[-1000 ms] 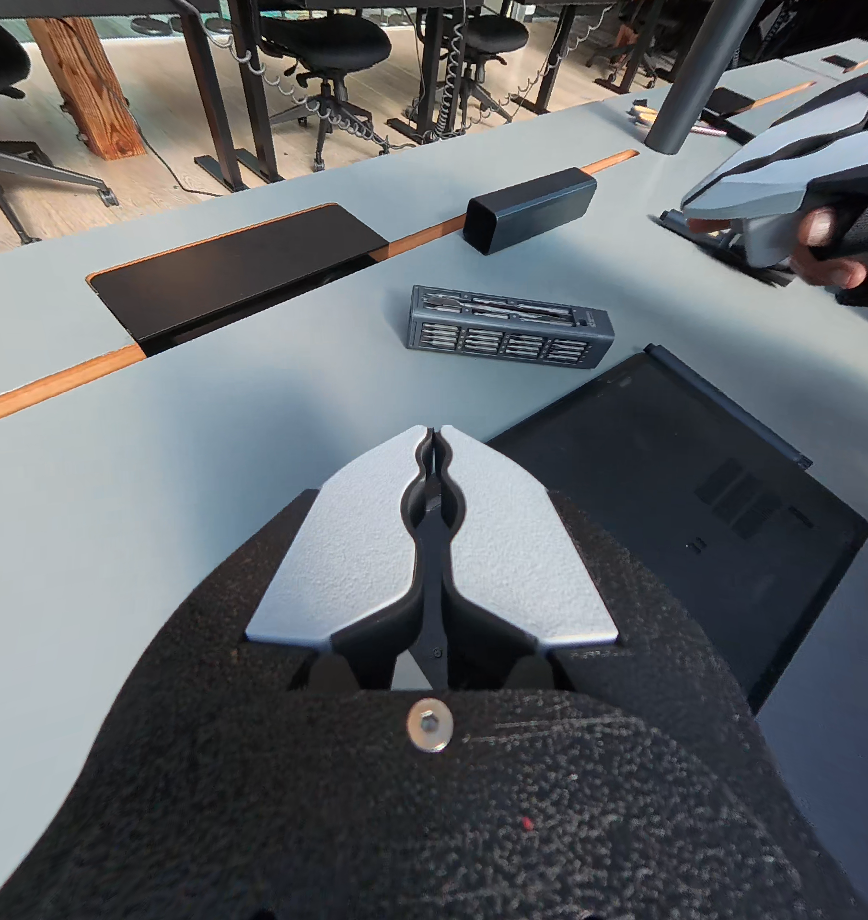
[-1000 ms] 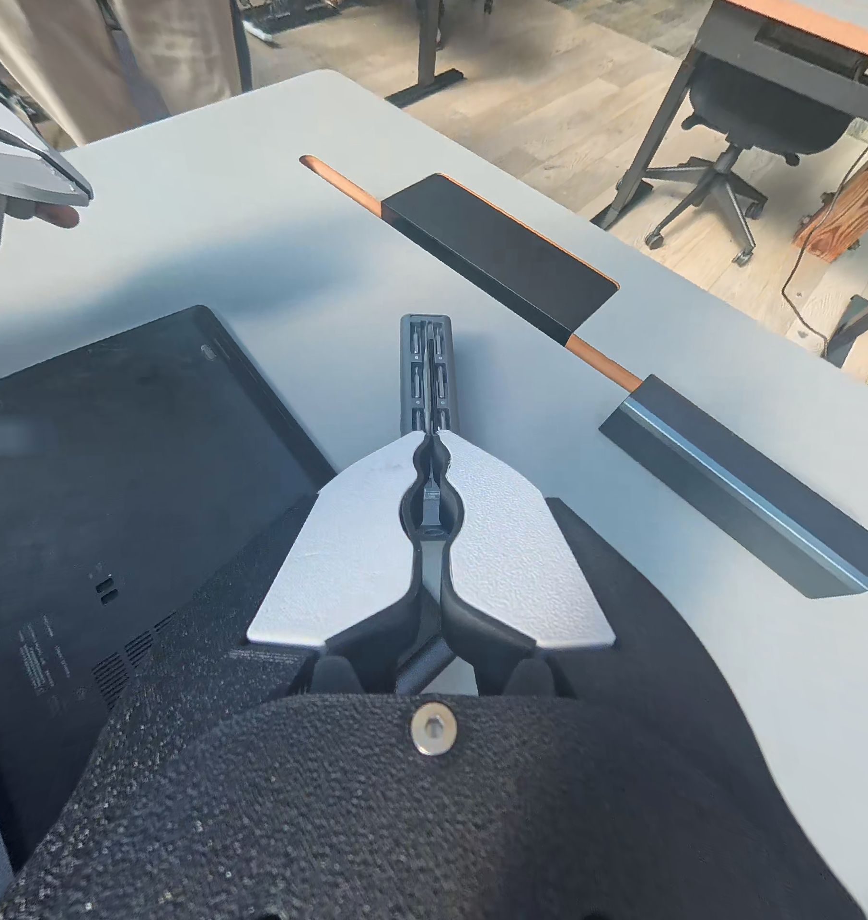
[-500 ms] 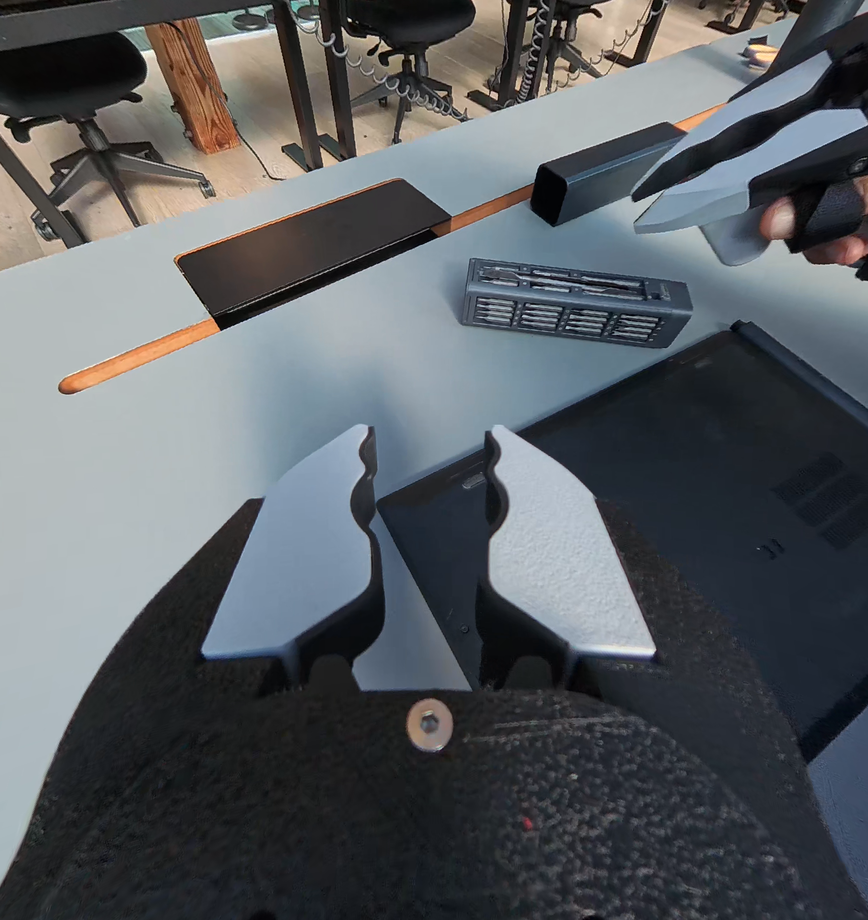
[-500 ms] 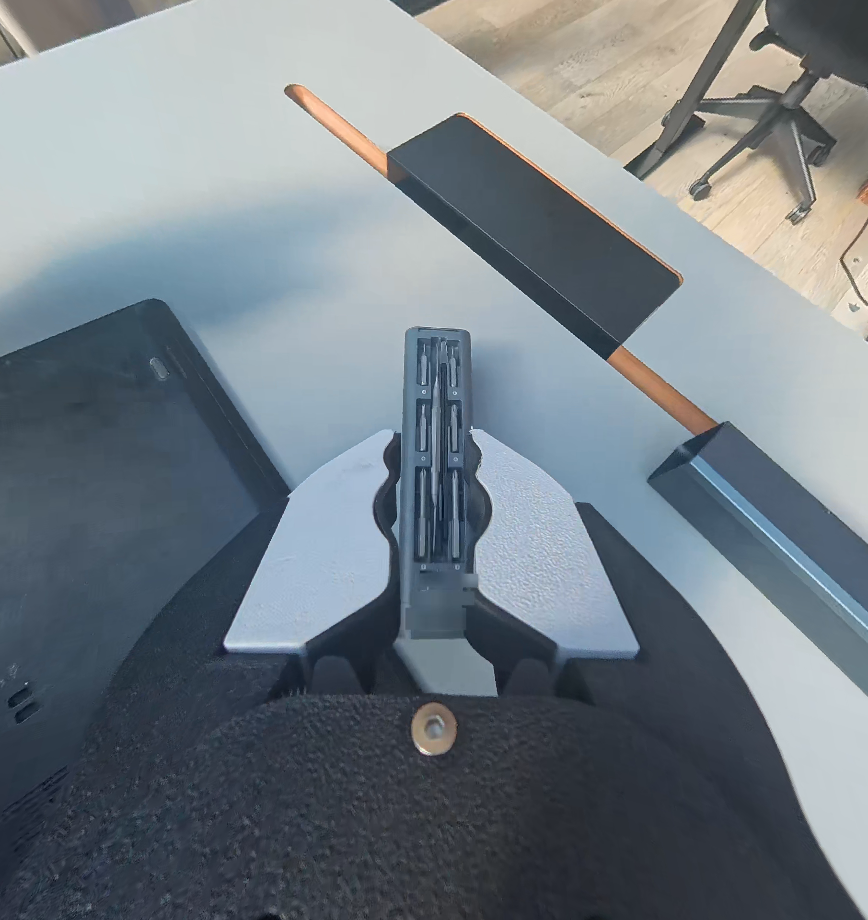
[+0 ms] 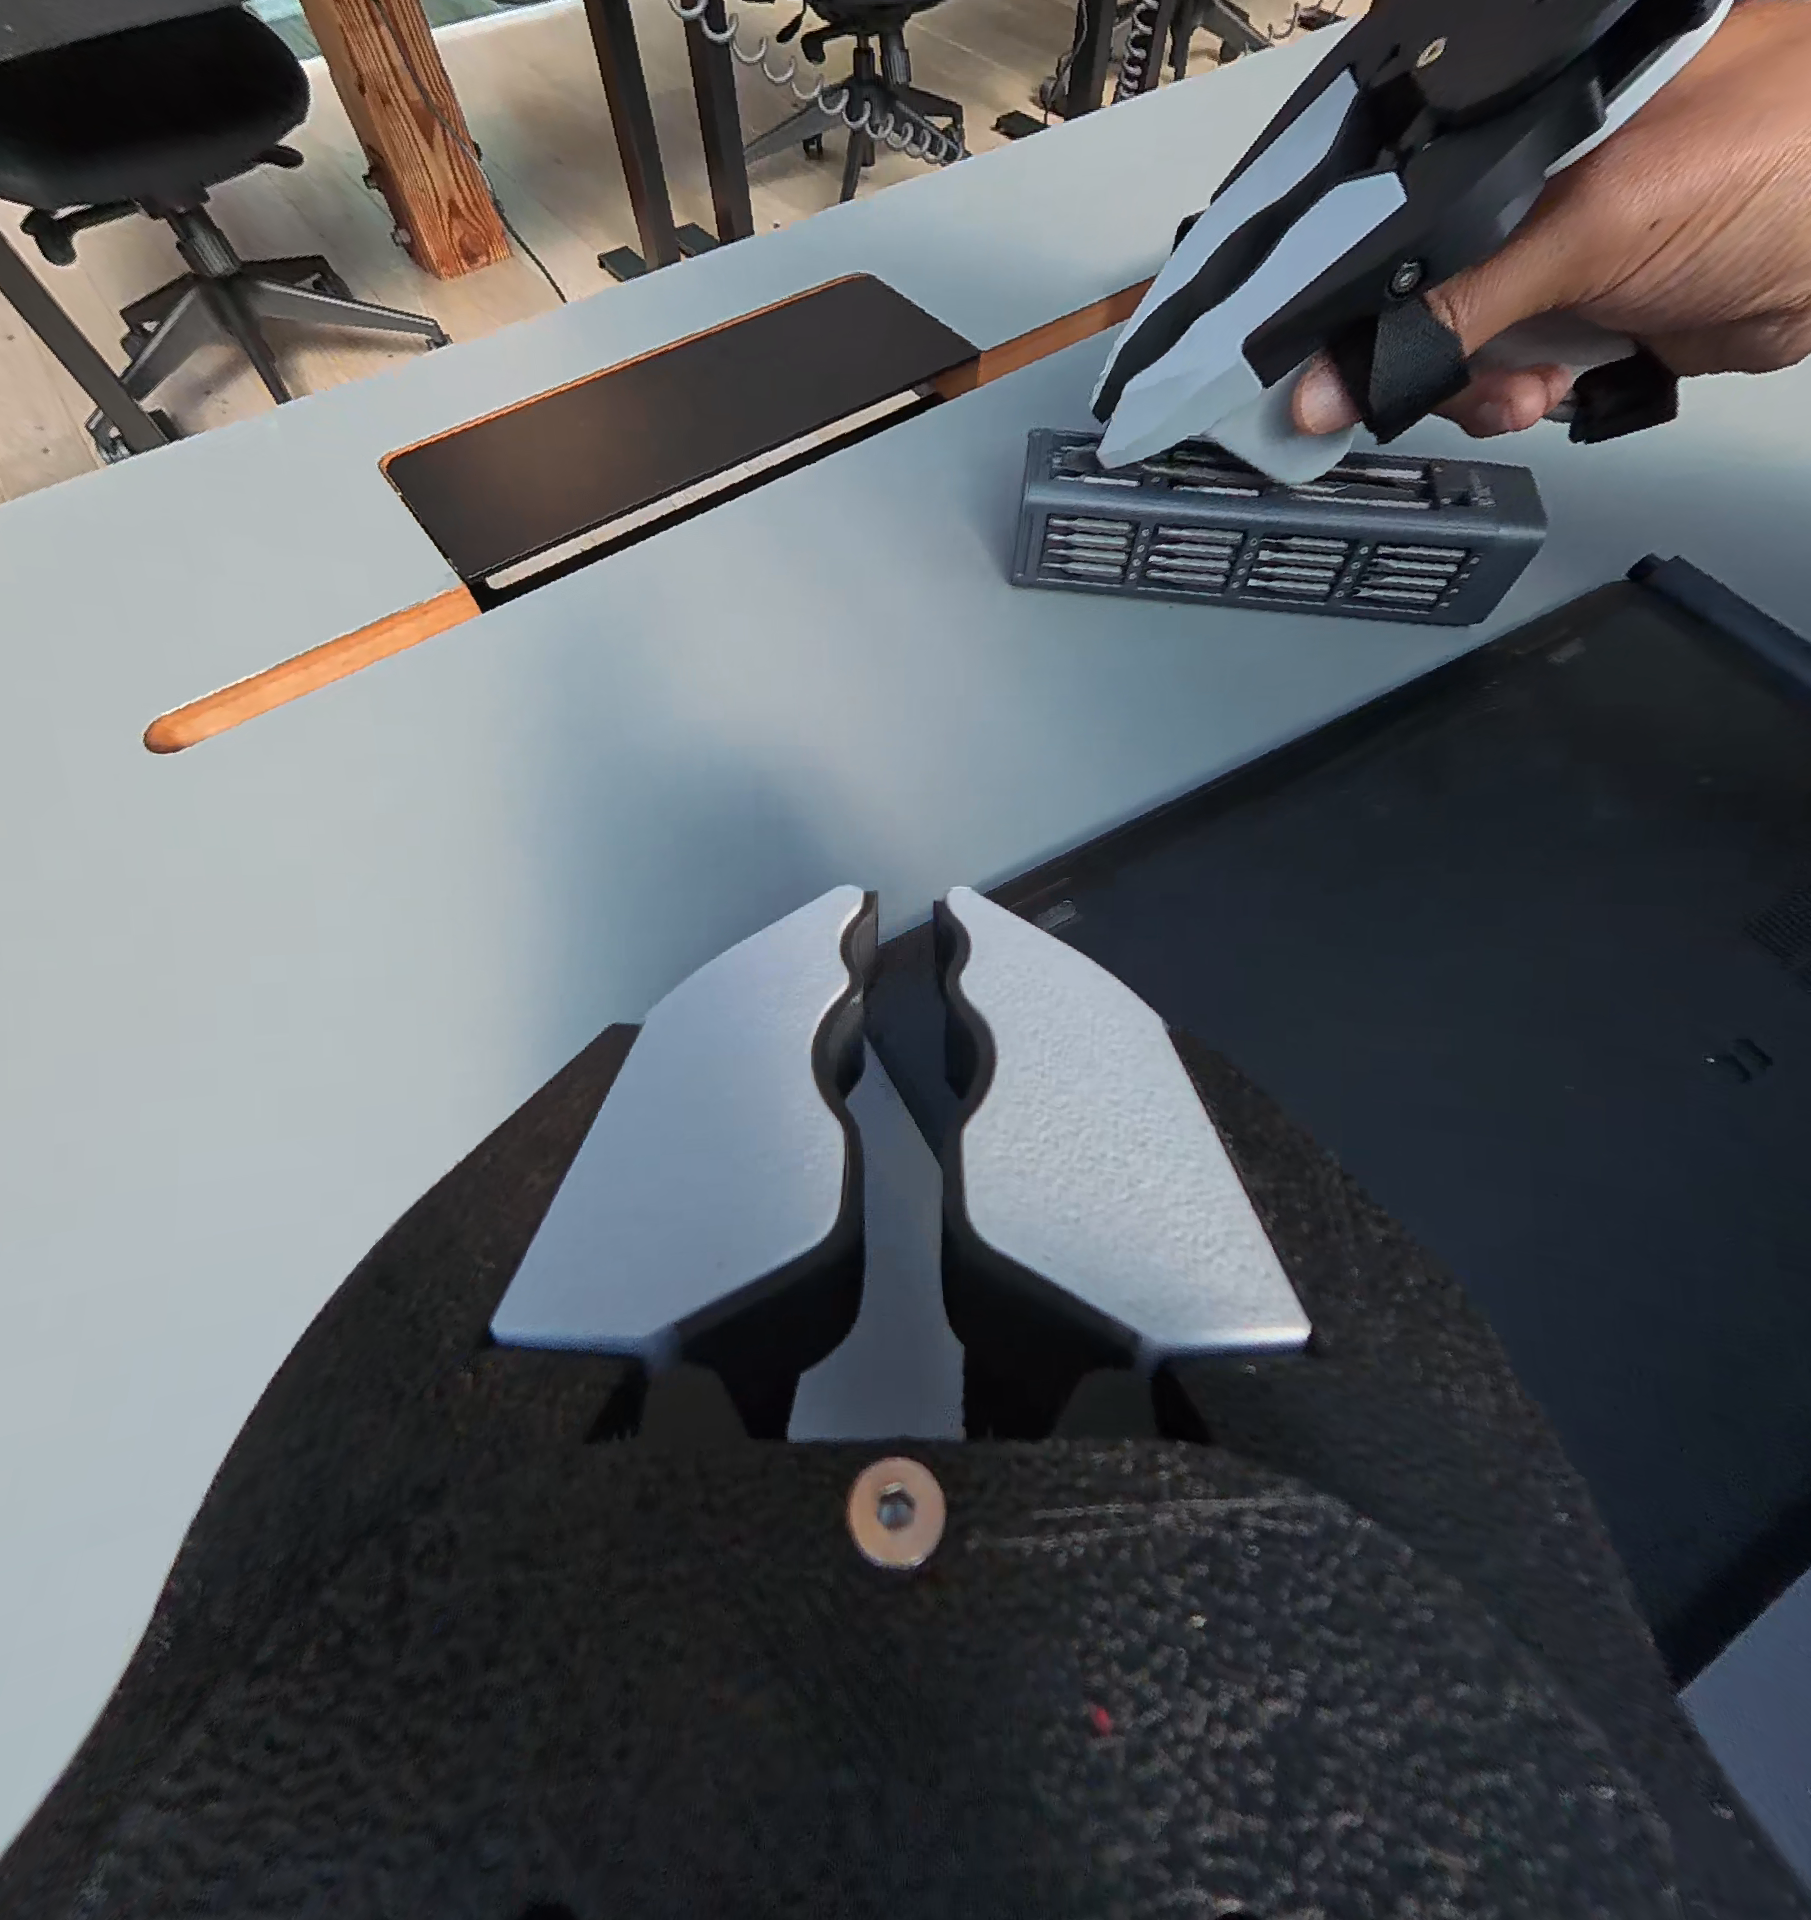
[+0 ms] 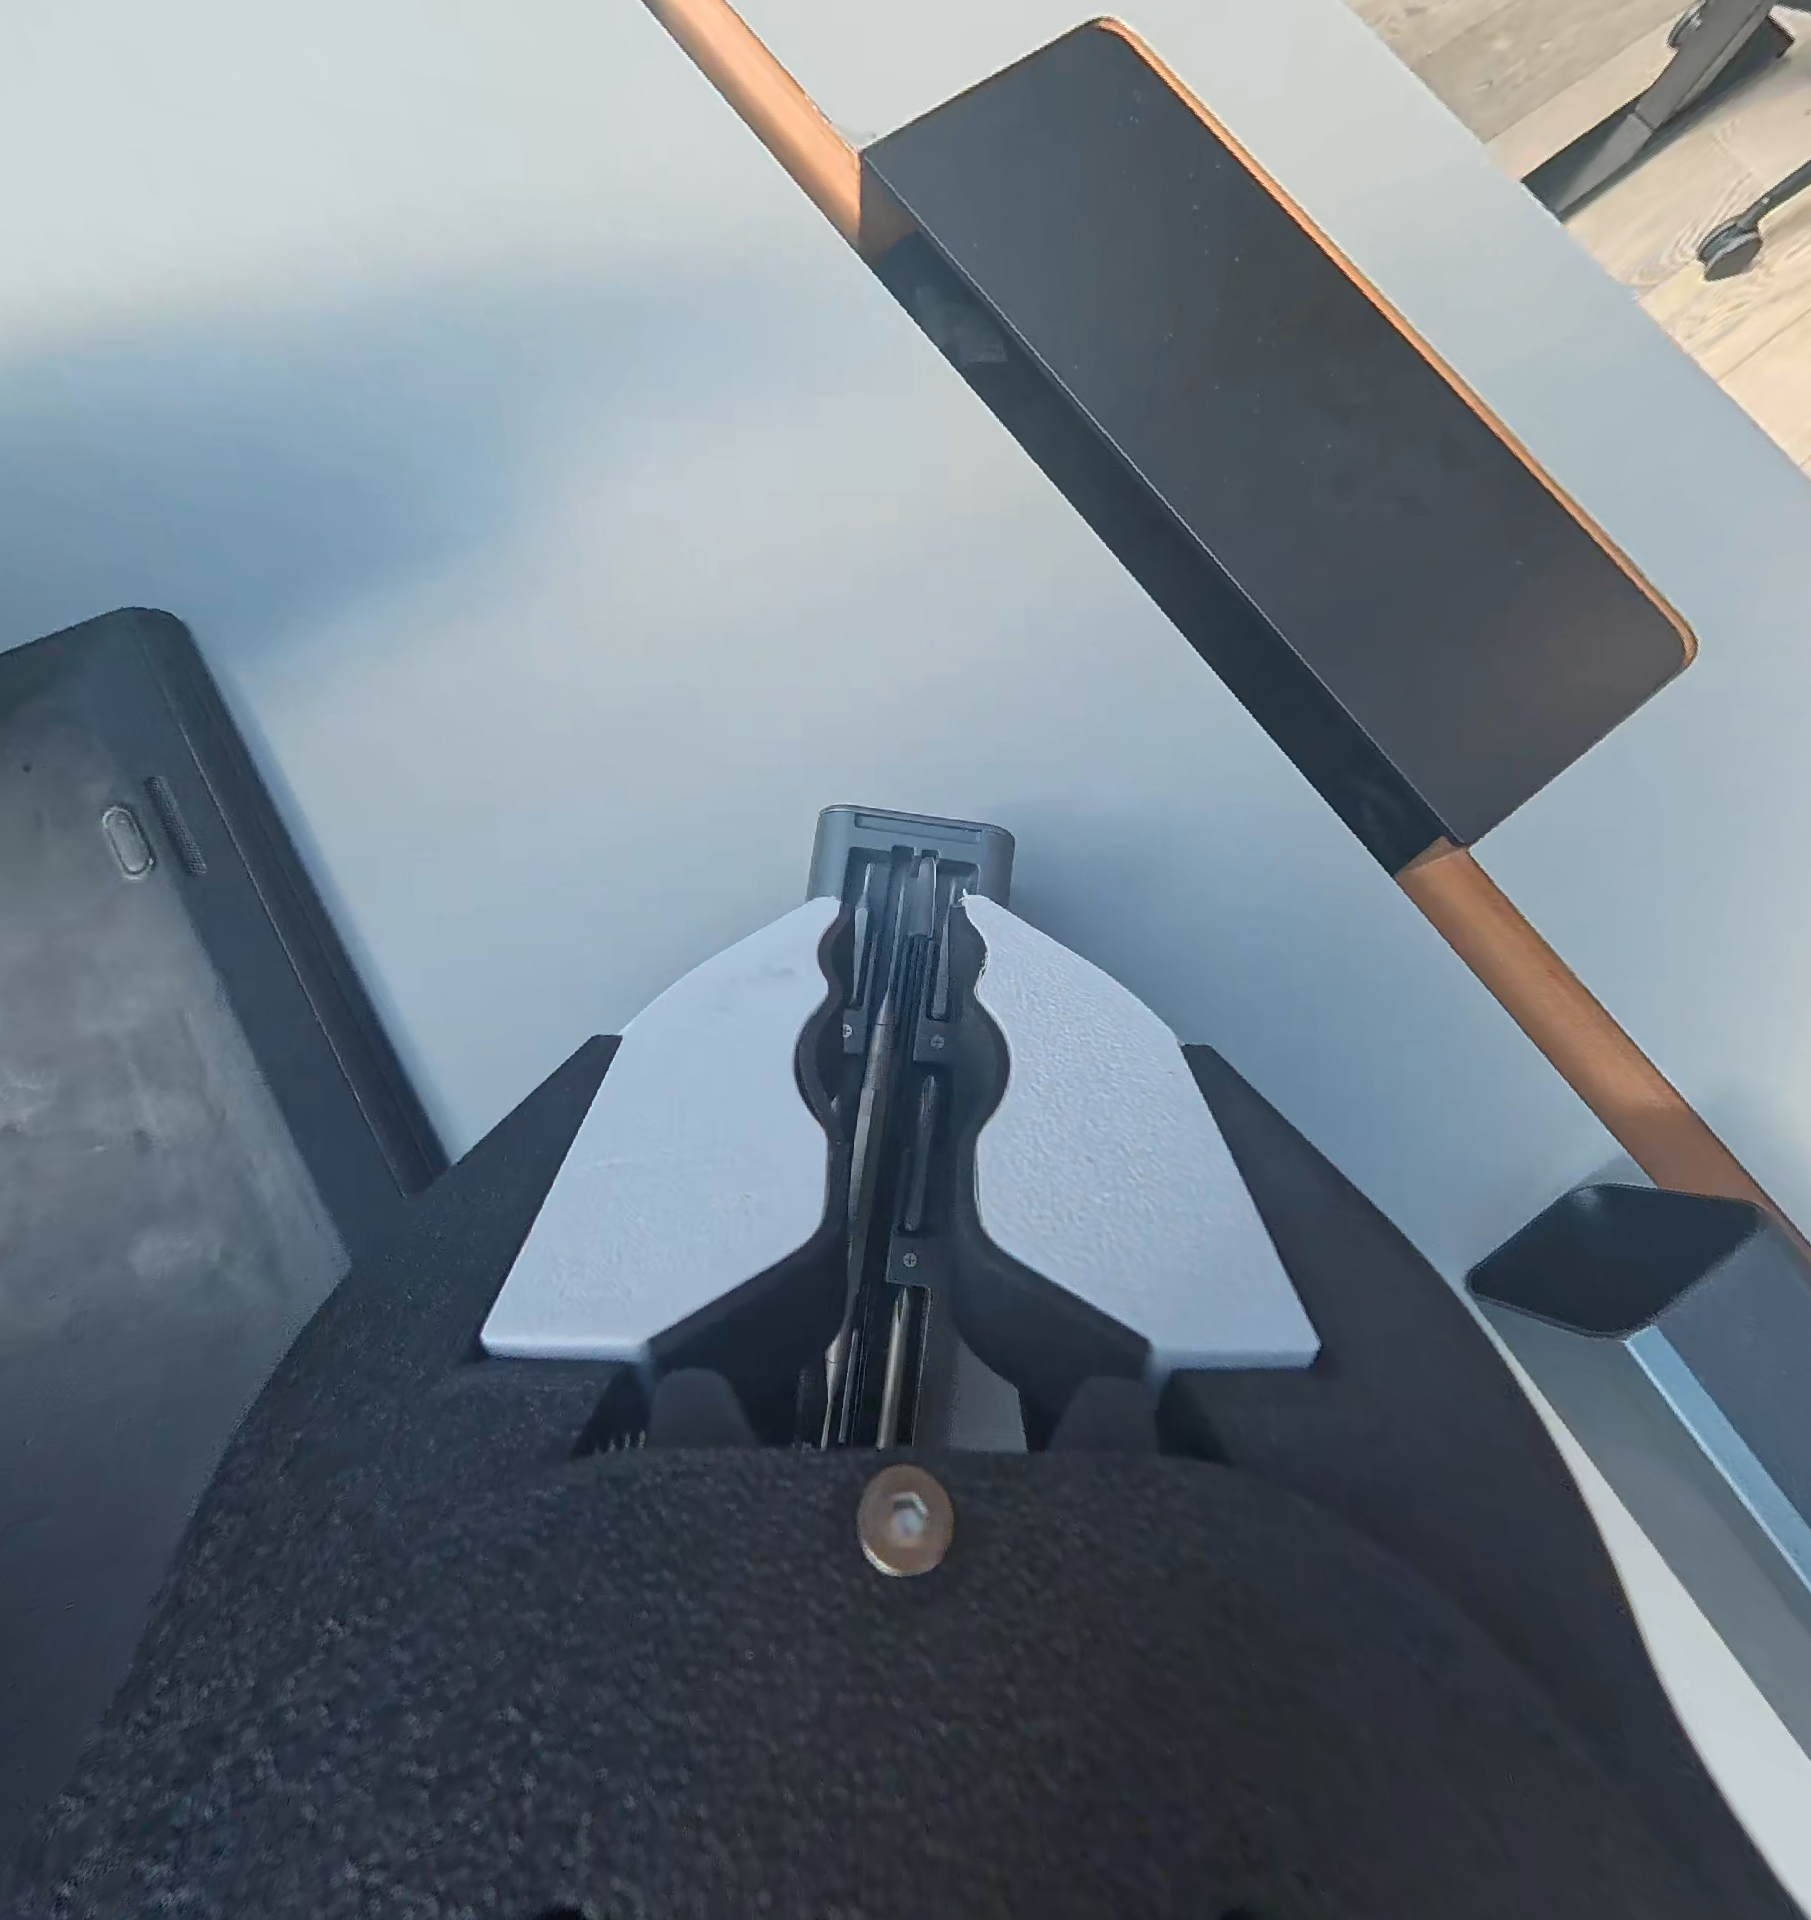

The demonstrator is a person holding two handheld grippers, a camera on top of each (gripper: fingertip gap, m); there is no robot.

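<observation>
Office chairs (image 5: 194,187), 11 o'clock, on wood floor (image 5: 568,135). Wooden post (image 5: 402,114), 12 o'clock. Black desk flap (image 5: 672,416), raised, centre. Dark rectangular tube (image 6: 1711,1340), 4 o'clock.

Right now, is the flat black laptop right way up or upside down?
Upside down: the flat black laptop shows its underside vents on the grey desk.

Grey bit case (image 5: 1278,540) (top open) lies beside black laptop (image 5: 1452,1039).

An office: long grey desks (image 5: 361,935), swivel chairs (image 5: 153,156), wooden floor (image 5: 568,135)
</observation>
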